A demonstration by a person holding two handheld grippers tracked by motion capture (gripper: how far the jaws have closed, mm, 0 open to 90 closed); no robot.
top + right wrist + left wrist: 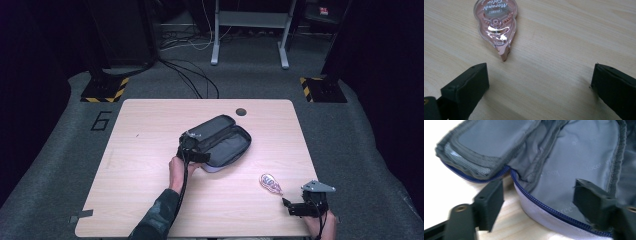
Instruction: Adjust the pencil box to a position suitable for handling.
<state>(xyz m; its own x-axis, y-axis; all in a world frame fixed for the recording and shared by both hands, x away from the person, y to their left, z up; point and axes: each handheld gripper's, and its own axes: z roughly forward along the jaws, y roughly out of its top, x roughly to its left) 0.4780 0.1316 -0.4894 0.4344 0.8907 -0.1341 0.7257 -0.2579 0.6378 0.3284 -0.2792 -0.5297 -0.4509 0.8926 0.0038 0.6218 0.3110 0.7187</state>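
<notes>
Tape dispenser (496, 25) just ahead of right tool (539, 85)

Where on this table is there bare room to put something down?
Plenty: the whole left side of the table beyond the open pouch, and the far right corner past the round hole. It is crowded at the middle, where the left gripper meets the pouch, and near right, around the correction tape and right gripper.
</notes>
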